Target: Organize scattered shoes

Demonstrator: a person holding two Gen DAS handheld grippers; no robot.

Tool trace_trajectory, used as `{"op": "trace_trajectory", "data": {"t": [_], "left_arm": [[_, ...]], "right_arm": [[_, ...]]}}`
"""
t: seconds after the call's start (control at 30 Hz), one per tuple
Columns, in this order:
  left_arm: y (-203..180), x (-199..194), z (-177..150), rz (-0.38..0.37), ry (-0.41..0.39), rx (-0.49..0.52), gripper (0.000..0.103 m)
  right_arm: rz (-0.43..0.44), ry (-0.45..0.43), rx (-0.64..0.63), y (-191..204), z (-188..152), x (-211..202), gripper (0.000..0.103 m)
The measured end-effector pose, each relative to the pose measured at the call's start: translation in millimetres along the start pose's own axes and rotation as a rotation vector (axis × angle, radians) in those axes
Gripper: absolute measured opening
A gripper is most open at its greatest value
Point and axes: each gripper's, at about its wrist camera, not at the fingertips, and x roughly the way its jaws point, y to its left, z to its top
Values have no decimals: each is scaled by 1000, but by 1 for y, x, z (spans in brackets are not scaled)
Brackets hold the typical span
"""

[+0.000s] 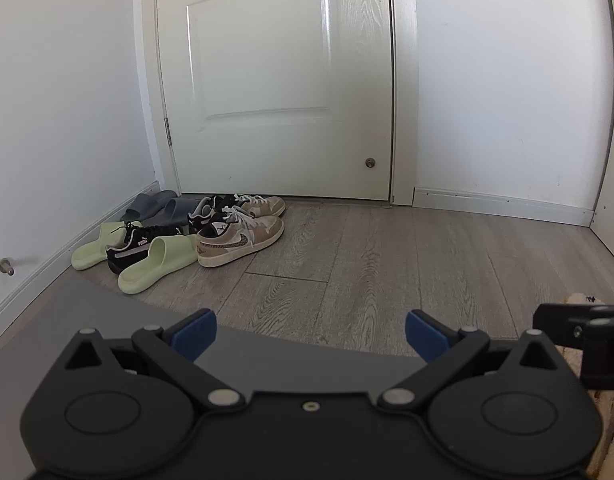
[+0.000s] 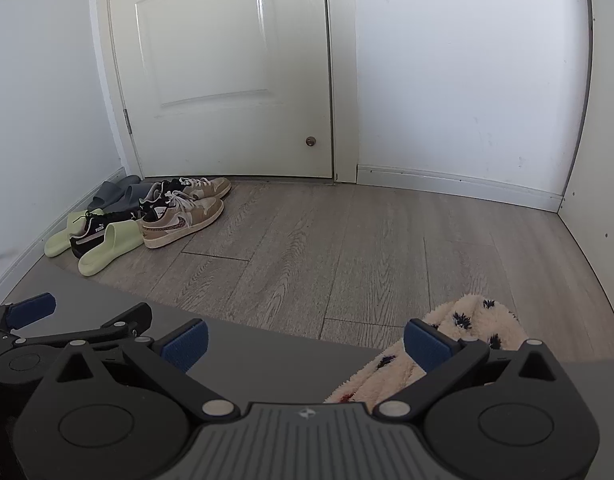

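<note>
Both the left gripper (image 1: 311, 334) and right gripper (image 2: 305, 344) hover spread wide, holding nothing. Only the right wrist view shows a fleecy spotted slipper (image 2: 459, 332), perhaps a sleeve, partly hidden. Far left, by the door (image 1: 275, 80), shoes (image 1: 179, 232) lie heaped, overlapping.

A home entryway, by every sign. White panelled door (image 1: 275, 80) shut in its frame at the far end, small round knob (image 1: 370, 163) near its right edge. Plain white walls (image 1: 507, 80) with white baseboard (image 1: 503, 203) along the bottom. Grey wood-look plank floor (image 1: 387, 264). Everyday footwear heaped in the left corner by the door: tan sneakers (image 1: 239, 240), pale green slides (image 1: 159, 258), grey slides (image 1: 159, 206), a black sneaker (image 1: 141, 242).
</note>
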Motion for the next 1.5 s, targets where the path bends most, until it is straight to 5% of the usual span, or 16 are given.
{"op": "trace_trajectory", "data": {"t": [1.5], "left_arm": [[7,2,-8,13,-7,-37,102]], "right_arm": [[33,-9,-81,-8,-12,1,103]]}}
